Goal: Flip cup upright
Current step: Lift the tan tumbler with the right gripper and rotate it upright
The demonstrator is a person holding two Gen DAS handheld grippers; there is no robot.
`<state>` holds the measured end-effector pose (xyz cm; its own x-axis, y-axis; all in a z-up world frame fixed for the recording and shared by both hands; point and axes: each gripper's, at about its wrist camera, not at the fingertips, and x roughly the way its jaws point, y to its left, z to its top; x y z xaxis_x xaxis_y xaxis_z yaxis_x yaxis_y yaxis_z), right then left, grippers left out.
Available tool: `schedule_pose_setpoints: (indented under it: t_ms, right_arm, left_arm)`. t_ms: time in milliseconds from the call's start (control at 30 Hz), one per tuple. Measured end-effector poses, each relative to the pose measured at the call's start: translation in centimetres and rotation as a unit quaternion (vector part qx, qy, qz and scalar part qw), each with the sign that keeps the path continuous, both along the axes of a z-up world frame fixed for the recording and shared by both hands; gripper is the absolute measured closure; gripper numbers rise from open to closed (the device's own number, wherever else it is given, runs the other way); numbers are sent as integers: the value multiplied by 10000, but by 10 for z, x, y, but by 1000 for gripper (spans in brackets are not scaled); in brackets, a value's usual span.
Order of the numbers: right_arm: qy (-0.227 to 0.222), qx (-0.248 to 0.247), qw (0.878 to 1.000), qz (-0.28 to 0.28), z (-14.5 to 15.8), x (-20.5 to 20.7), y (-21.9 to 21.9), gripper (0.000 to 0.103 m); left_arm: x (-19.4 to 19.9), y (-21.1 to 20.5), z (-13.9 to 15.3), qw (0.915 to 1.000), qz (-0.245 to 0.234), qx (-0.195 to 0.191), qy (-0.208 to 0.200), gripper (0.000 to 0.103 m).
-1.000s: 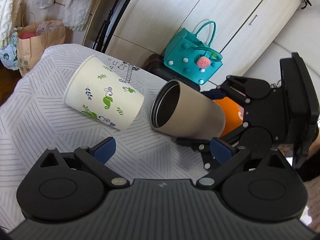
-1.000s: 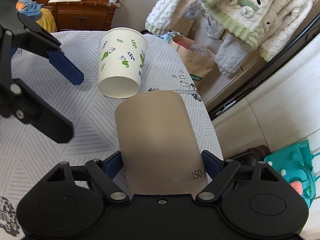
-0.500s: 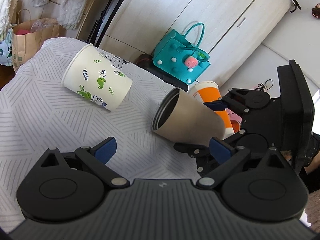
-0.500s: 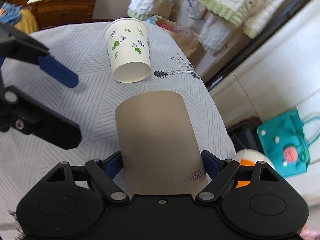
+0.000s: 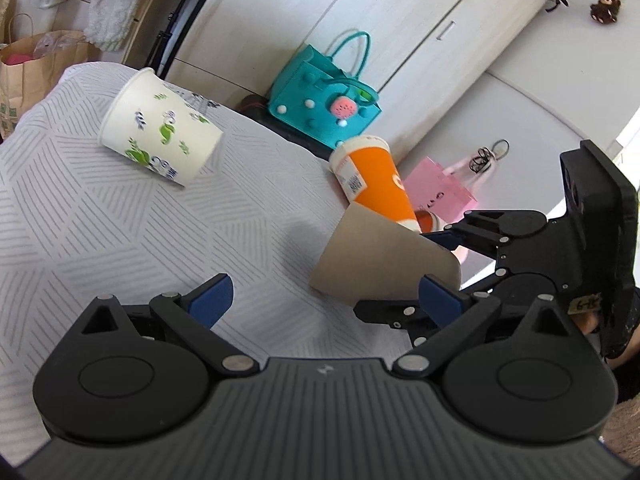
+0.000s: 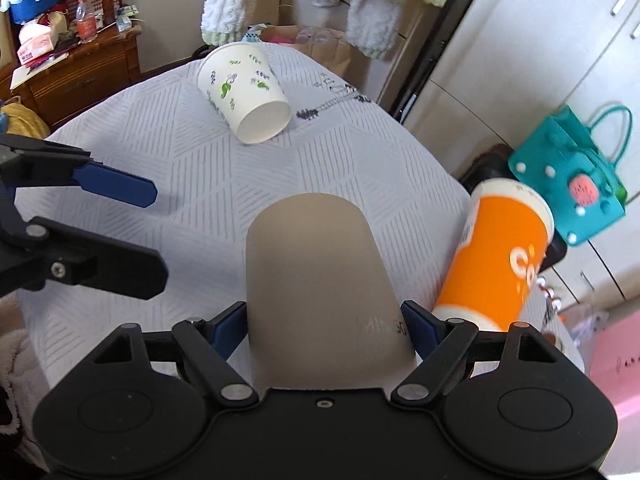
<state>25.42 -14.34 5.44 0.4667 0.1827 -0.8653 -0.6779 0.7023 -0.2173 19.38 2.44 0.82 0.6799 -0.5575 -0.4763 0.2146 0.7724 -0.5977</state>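
Observation:
My right gripper (image 6: 322,330) is shut on a tan cup (image 6: 316,280) near its base and holds it lying along the fingers, tilted over the round table (image 6: 160,152). In the left wrist view the tan cup (image 5: 380,264) shows at the right, held by the right gripper (image 5: 440,268); its opening is hidden. My left gripper (image 5: 320,300) is open and empty above the cloth, left of the tan cup; its fingers (image 6: 116,188) show in the right wrist view.
A white paper cup with green leaves (image 5: 160,132) (image 6: 244,92) lies on its side at the table's far part. An orange cup (image 5: 372,180) (image 6: 496,256) stands at the table's edge beside the tan cup. A teal handbag (image 5: 324,116) sits on the floor beyond.
My right gripper has swung the tan cup down and to the right, so its opening no longer faces the left camera. The orange cup has come into view.

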Motion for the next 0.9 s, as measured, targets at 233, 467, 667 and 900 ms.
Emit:
schedule_pose_setpoints:
  t_ms: [233,467,667,900]
  right_arm:
    - [-66,295,9986,-432,3,-29,-7,18]
    - [-108,527,9961,-693,-6,-45,-13,19]
    - [-97,659,9957,-638,-14,-52,-16,19]
    - [-357,1076,9921,-537,2,-66,-35,12]
  left_arm:
    - [-21,-2,7,9998,-170,-97,-10,3]
    - [-32,-3,10,9996,-265,18,123,3]
    - [-29,-13,2,9983,-421,-79,404,3]
    - [-25,-23,2,9973,-458,-302,497,2]
